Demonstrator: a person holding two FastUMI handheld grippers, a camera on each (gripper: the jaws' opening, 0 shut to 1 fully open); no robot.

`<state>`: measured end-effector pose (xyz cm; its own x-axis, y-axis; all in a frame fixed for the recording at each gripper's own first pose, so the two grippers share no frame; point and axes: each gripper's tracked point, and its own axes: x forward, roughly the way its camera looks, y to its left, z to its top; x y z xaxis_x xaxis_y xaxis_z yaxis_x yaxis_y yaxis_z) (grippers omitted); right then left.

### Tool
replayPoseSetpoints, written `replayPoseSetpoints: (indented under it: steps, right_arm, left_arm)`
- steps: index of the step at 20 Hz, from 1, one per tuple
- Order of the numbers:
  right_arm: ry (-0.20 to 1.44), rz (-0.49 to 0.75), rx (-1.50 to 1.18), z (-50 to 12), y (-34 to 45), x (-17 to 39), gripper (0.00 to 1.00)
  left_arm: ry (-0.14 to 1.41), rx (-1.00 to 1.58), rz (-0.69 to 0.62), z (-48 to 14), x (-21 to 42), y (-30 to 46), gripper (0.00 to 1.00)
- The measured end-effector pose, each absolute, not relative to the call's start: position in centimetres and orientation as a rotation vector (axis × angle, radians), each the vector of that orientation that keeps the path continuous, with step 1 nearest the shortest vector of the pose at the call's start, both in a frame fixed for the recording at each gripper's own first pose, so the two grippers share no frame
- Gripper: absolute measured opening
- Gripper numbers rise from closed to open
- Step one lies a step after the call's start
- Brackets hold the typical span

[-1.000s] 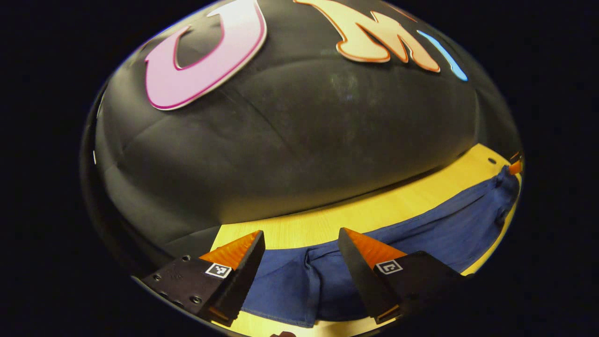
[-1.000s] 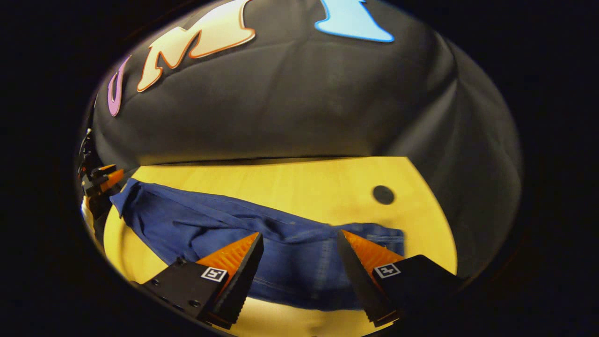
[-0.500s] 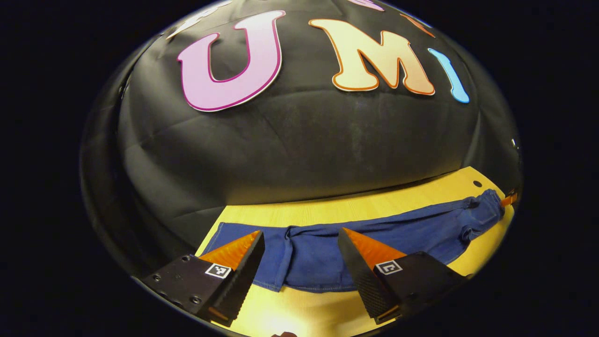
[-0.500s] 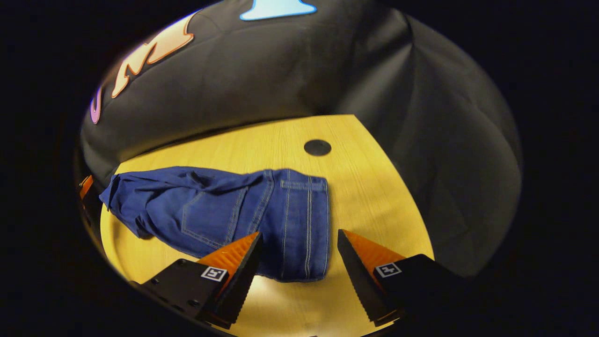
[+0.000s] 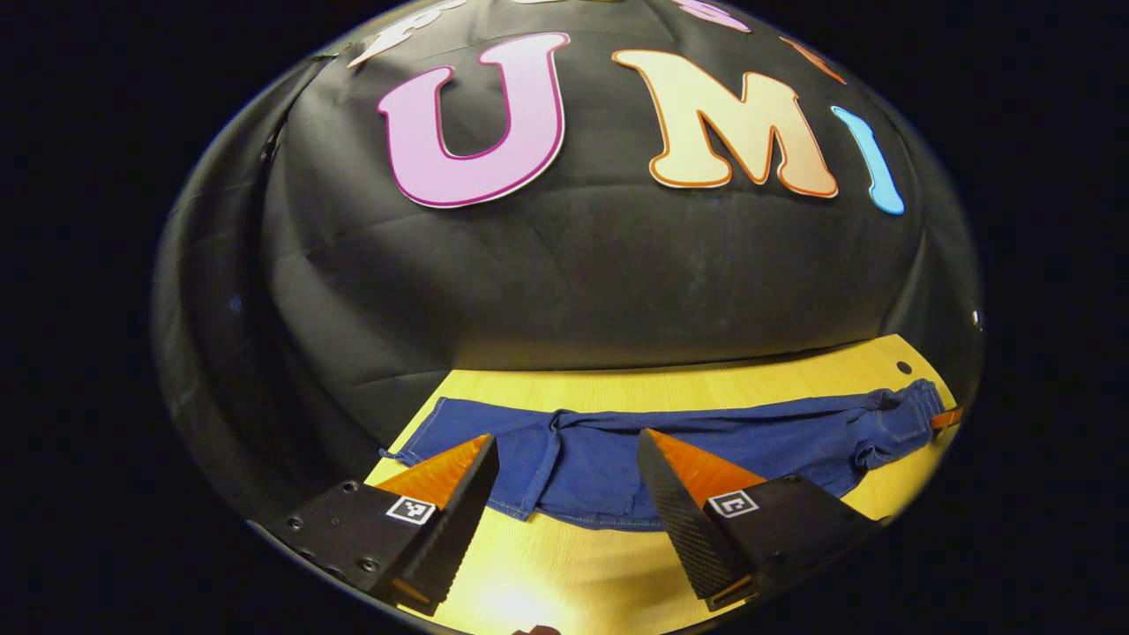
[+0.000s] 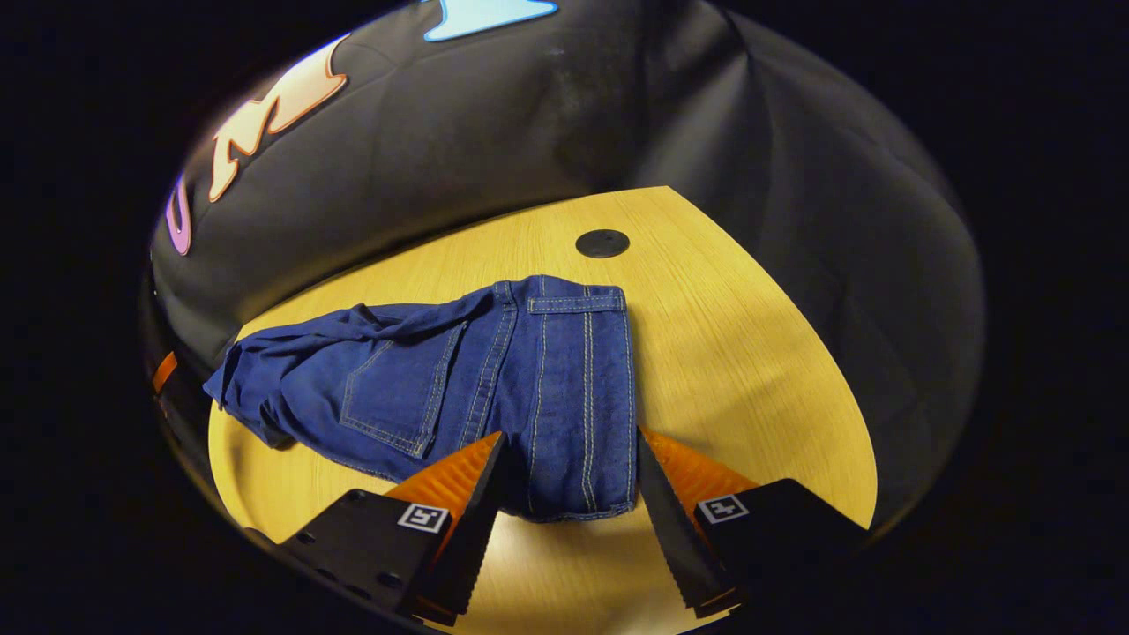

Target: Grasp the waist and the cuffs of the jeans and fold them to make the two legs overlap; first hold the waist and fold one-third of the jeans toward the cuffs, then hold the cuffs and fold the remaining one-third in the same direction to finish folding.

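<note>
The jeans point(image 5: 670, 450) lie stretched along the yellow wooden table point(image 5: 573, 573), with no box, basket or other container in sight to hold them. In the left gripper view the cuff end point(image 5: 432, 428) lies at the near left and the legs run away to the right toward the waist point(image 5: 917, 410). The left gripper point(image 5: 564, 494) hangs over the cuff end with its jaws wide apart and nothing between them. In the right gripper view the waist point(image 6: 573, 304) lies flat by a dark round hole point(image 6: 602, 242) in the table, a back pocket point(image 6: 397, 397) facing up and the legs bunched off to the left. The right gripper point(image 6: 569, 489) also stands wide open, its fingers straddling the near corner of the waist without pressing on it. Compared with a second ago, both grippers have drawn back and now look down on more of the table, and the jeans lie flatter and straighter.
</note>
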<state>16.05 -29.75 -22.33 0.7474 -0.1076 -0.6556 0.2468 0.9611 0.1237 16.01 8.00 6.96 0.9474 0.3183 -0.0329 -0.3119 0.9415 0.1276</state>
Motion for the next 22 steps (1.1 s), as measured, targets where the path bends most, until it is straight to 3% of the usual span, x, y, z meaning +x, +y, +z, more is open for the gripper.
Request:
replayPoseSetpoints:
  steps: [1,3,4,5,6,11,13,18,21,22]
  right_arm:
    - [0.712,-0.204,0.212,-22.4,-29.8,15.6,0.86]
    - [0.712,-0.201,0.239,-22.9,-28.7,16.0,0.73]
    - [0.709,-0.216,0.246,-22.7,-28.8,16.2,0.59]
    - [0.717,-0.228,0.261,-22.6,-28.7,16.2,0.46]
    - [0.715,-0.223,0.263,-22.6,-28.6,16.1,0.39]
    - [0.682,-0.208,0.294,-22.4,-28.3,16.2,0.24]
    - [0.692,-0.222,0.322,-22.3,-28.5,16.4,0.23]
    - [0.696,-0.206,0.351,-21.2,-28.5,15.7,0.06]
    - [0.699,-0.243,0.289,-20.9,-28.6,16.0,0.01]
    - [0.691,-0.261,0.261,-20.6,-28.6,16.1,0.04]
  left_arm:
    - [0.054,0.109,0.323,6.9,15.7,8.0,0.96]
    - [0.058,0.078,0.325,6.7,15.3,7.9,0.95]
    - [0.056,0.063,0.321,6.5,15.1,7.6,1.00]
    - [0.054,0.049,0.311,6.4,14.9,7.2,0.96]
    - [0.050,0.039,0.302,6.2,14.8,6.9,0.96]
    - [0.054,0.042,0.277,5.9,13.8,5.8,0.96]
    - [0.056,0.045,0.271,5.7,13.5,5.5,0.96]
    - [0.050,0.021,0.231,5.5,12.9,4.4,0.96]
    - [0.045,0.021,0.212,5.5,12.6,4.1,0.96]
    - [0.044,0.018,0.206,5.5,12.5,4.1,0.96]
